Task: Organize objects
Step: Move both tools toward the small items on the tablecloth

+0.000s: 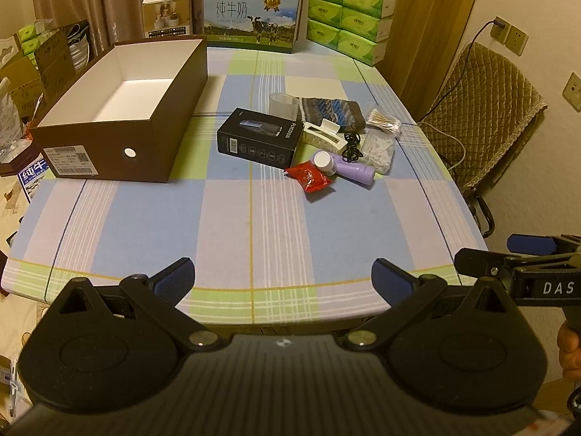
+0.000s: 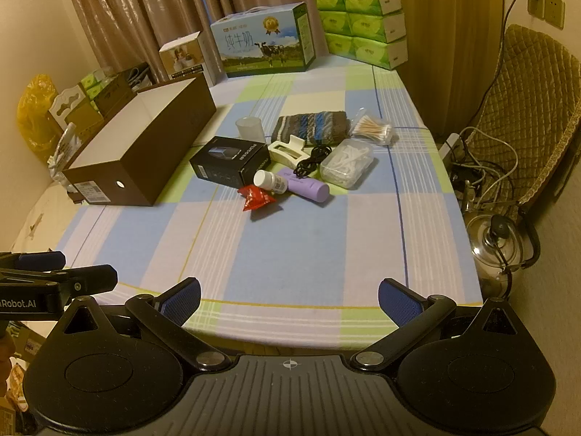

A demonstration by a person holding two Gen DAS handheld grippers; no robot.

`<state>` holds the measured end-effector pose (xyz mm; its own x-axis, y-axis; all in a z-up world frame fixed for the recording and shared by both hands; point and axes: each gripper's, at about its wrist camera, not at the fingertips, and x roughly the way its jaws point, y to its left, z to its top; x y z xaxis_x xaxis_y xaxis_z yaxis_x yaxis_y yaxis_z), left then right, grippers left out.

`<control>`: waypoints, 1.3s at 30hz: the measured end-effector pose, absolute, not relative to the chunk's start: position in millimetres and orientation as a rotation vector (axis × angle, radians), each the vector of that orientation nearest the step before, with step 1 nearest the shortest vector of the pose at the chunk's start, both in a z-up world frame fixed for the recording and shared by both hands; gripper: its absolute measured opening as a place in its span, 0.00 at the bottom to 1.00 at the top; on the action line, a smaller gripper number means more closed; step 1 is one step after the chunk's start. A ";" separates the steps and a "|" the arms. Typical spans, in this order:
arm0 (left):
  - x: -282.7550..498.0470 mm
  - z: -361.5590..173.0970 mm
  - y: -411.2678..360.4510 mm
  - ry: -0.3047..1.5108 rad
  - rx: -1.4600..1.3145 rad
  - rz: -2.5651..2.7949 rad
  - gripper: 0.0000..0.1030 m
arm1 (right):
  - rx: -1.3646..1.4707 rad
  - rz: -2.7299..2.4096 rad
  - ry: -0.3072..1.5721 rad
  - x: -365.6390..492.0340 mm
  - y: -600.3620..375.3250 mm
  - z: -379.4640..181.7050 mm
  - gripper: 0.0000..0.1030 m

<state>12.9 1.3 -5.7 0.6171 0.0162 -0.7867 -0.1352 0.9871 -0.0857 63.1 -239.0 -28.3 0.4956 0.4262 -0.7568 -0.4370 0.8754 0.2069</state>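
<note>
An open brown box (image 1: pixel 120 145) (image 2: pixel 145 160) with a white inside stands on the left of the table. Beside it lies a pile: black product box (image 1: pixel 259 140) (image 2: pixel 232 161), red packet (image 1: pixel 308 177) (image 2: pixel 256 197), white pill bottle (image 1: pixel 324 161) (image 2: pixel 270 181), purple tube (image 1: pixel 357 171) (image 2: pixel 308 186), cream hair clip (image 1: pixel 325 136) (image 2: pixel 287 150), black cable (image 1: pixel 351 147) (image 2: pixel 312 161), clear cup (image 1: pixel 282 104) (image 2: pixel 250 128), striped cloth (image 1: pixel 332 110) (image 2: pixel 312 127), cotton swabs (image 1: pixel 383 123) (image 2: pixel 374 129). My left gripper (image 1: pixel 283 278) and right gripper (image 2: pixel 288 299) are open and empty at the near table edge.
A milk carton (image 1: pixel 254 14) (image 2: pixel 267 41), green tissue packs (image 1: pixel 350 18) (image 2: pixel 363 18) and a small white box (image 1: pixel 167 12) stand at the table's far edge. A padded chair (image 2: pixel 526 116) and a steel kettle (image 2: pixel 497 247) are on the right. Clutter lies left of the table.
</note>
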 end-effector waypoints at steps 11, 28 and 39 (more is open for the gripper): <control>14.8 -6.5 4.9 0.907 -0.146 0.085 0.99 | -0.013 0.522 0.915 64.3 -236.4 -29.6 0.98; 27.9 -8.4 16.5 0.936 -0.151 0.068 0.99 | 0.004 0.505 0.939 73.8 -229.1 -32.1 0.98; 48.8 -11.7 23.2 0.959 -0.142 0.042 0.99 | 0.015 0.480 0.957 86.9 -221.7 -35.6 0.98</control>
<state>48.8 23.2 -11.7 0.5739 -0.0273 -0.8184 -0.0984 0.9899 -0.1020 86.9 -221.7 -35.6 0.4797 0.3996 -0.7812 -0.3865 0.8955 0.2207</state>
